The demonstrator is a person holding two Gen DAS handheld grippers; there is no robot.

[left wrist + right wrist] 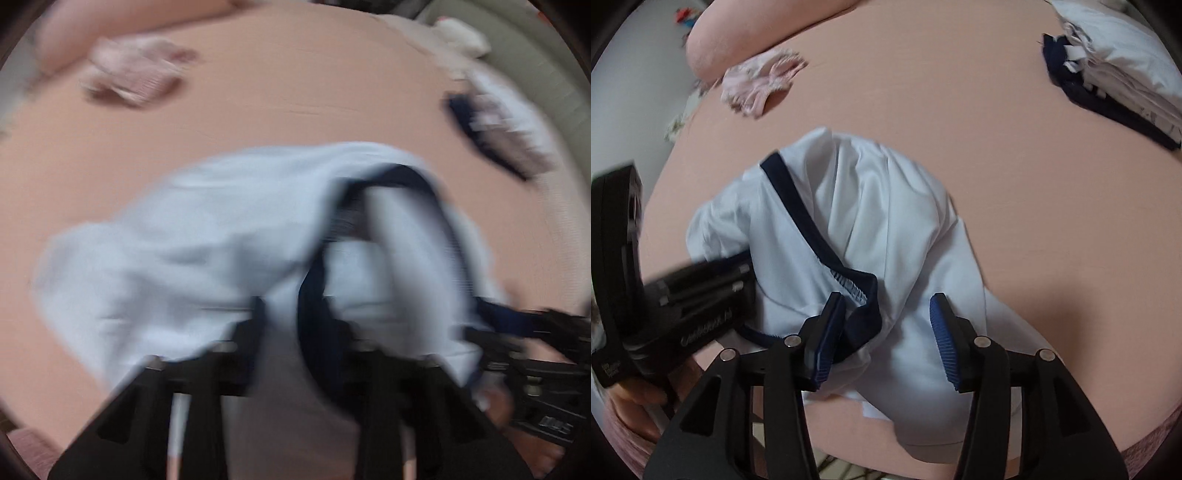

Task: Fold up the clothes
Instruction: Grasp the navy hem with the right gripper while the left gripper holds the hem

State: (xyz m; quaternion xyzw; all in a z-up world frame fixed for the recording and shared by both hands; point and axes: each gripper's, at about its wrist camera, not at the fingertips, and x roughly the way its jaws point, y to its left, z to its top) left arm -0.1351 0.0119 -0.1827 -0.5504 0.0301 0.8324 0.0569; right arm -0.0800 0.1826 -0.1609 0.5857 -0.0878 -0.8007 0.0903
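The white garment (871, 229) with navy trim lies crumpled mid-bed on the pink sheet (1015, 184). Right gripper (888, 332) hovers released above its collar; left gripper (291, 314) is clenched, fabric draped between its jaws.

A crumpled shirt (857, 236) lies mid-bed (1015, 155); folded stack (1126, 74) far right, small garment (761, 88) far left.

Both wrist cams look steeply down at close range. We see the white garment (207, 236) (886, 206) on the pink sheet (295, 92) (960, 92) in both. Left view is blurred; each view catches the other gripper.
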